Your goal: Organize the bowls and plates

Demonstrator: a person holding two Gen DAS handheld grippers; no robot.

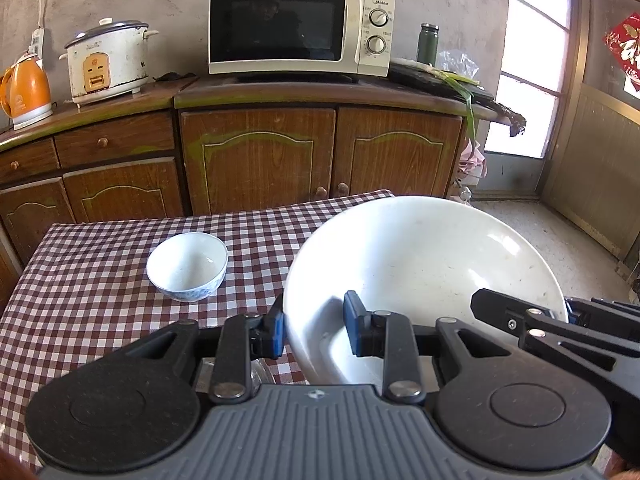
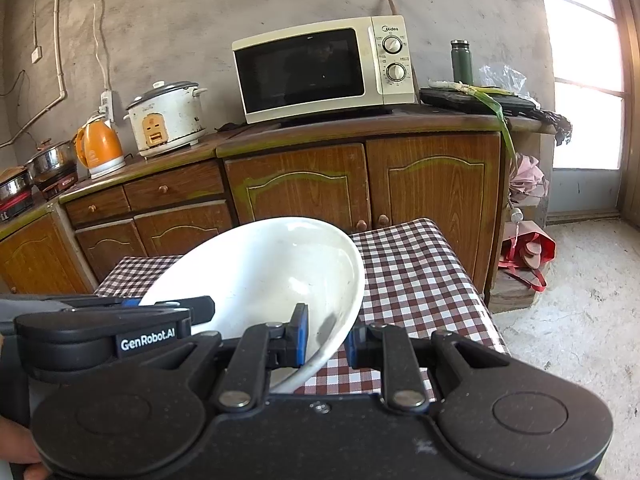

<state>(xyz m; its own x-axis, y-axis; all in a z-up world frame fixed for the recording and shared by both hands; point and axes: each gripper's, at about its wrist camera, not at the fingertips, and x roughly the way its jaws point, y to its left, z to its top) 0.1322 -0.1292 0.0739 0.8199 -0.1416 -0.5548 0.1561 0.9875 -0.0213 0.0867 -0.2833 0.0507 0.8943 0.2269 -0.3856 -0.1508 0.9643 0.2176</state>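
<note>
Home kitchen: microwave, rice cooker, cabinets.

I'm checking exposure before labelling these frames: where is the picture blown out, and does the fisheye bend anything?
Left wrist view: the window is blown out white, and the cabinet top bows in a curve. Right wrist view: the window is also overexposed, glare streaks the large white bowl, and the microwave looks tilted. Both views stay sharp.

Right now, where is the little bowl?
In the left wrist view, the little bowl sits on the checked table, left of the big plate.
</note>
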